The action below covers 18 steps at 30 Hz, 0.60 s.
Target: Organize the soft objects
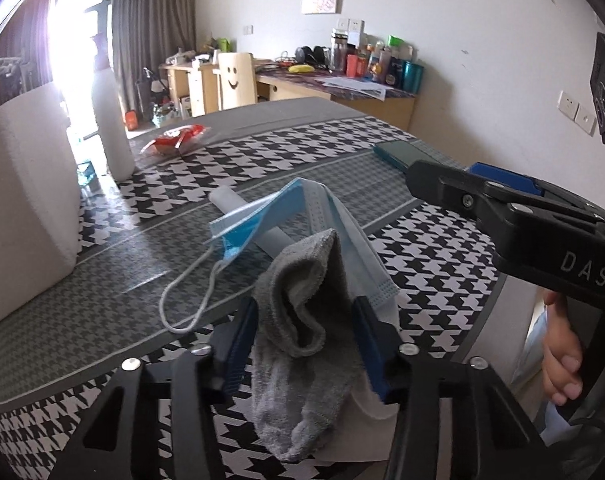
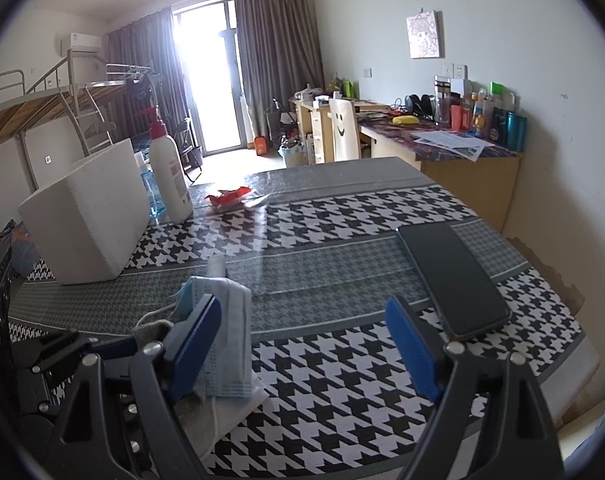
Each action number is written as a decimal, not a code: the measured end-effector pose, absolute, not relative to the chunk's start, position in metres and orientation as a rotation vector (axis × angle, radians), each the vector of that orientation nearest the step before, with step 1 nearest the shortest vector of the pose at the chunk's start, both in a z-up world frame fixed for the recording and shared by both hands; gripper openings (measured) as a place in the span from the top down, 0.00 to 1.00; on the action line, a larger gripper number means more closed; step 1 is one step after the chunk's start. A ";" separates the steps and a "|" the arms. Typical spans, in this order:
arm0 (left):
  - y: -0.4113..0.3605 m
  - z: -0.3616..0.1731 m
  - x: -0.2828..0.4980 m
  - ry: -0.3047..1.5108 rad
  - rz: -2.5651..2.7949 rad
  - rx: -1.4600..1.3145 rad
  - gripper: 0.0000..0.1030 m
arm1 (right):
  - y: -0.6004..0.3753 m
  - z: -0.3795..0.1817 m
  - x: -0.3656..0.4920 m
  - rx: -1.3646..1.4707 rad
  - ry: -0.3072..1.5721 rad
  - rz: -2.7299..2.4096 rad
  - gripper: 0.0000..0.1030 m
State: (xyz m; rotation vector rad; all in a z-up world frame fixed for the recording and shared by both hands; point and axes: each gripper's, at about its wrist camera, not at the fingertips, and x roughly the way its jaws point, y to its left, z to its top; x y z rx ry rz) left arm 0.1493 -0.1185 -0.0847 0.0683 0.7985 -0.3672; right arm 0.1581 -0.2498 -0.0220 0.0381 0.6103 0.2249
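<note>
Nearest, the left claw (image 1: 304,344) has a grey sock (image 1: 298,320) between its blue pads, seemingly pinched, though contact is hard to judge; a blue face mask (image 1: 322,224) lies draped just behind it on the houndstooth table (image 2: 342,224); the right claw (image 2: 302,344) stands spread and empty beside a dark phone (image 2: 454,276); only the right wrist view shows the red-capped pump bottle (image 2: 168,172) beside a white box (image 2: 90,216), and a bunk bed (image 2: 42,100) beyond.

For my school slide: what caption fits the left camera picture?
Left gripper closes around a grey sock beside a blue mask.
</note>
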 end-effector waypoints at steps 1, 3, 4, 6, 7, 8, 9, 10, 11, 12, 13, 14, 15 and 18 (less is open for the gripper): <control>-0.119 -0.085 0.149 0.799 -0.369 0.070 0.58 | -0.251 -0.023 0.158 0.040 0.613 0.223 0.15; -0.120 -0.086 0.149 0.802 -0.375 0.071 0.66 | -0.253 -0.024 0.159 0.047 0.617 0.221 0.15; -0.121 -0.087 0.149 0.804 -0.378 0.070 0.72 | -0.254 -0.025 0.160 0.050 0.622 0.221 0.15; -0.119 -0.087 0.149 0.806 -0.389 0.063 0.83 | -0.255 -0.027 0.160 0.052 0.626 0.221 0.15; -0.118 -0.086 0.149 0.805 -0.396 0.054 0.86 | -0.254 -0.027 0.160 0.053 0.629 0.220 0.15; -0.117 -0.084 0.149 0.800 -0.397 0.051 0.87 | -0.254 -0.028 0.160 0.054 0.632 0.222 0.15; -0.116 -0.082 0.147 0.790 -0.398 0.052 0.88 | -0.254 -0.028 0.161 0.055 0.634 0.224 0.15; -0.115 -0.080 0.146 0.782 -0.396 0.054 0.88 | -0.253 -0.028 0.161 0.057 0.635 0.226 0.15; -0.113 -0.079 0.145 0.777 -0.395 0.053 0.89 | -0.253 -0.028 0.161 0.057 0.636 0.226 0.15; -0.111 -0.076 0.144 0.773 -0.396 0.050 0.89 | -0.252 -0.028 0.162 0.057 0.636 0.226 0.15; -0.108 -0.074 0.143 0.767 -0.397 0.048 0.89 | -0.252 -0.028 0.162 0.057 0.635 0.229 0.15; -0.105 -0.071 0.141 0.756 -0.391 0.047 0.89 | -0.251 -0.027 0.162 0.057 0.634 0.234 0.15; -0.103 -0.069 0.140 0.748 -0.387 0.045 0.89 | -0.250 -0.026 0.163 0.057 0.634 0.239 0.15; -0.096 -0.064 0.137 0.734 -0.378 0.043 0.89 | -0.245 -0.026 0.166 0.057 0.638 0.247 0.15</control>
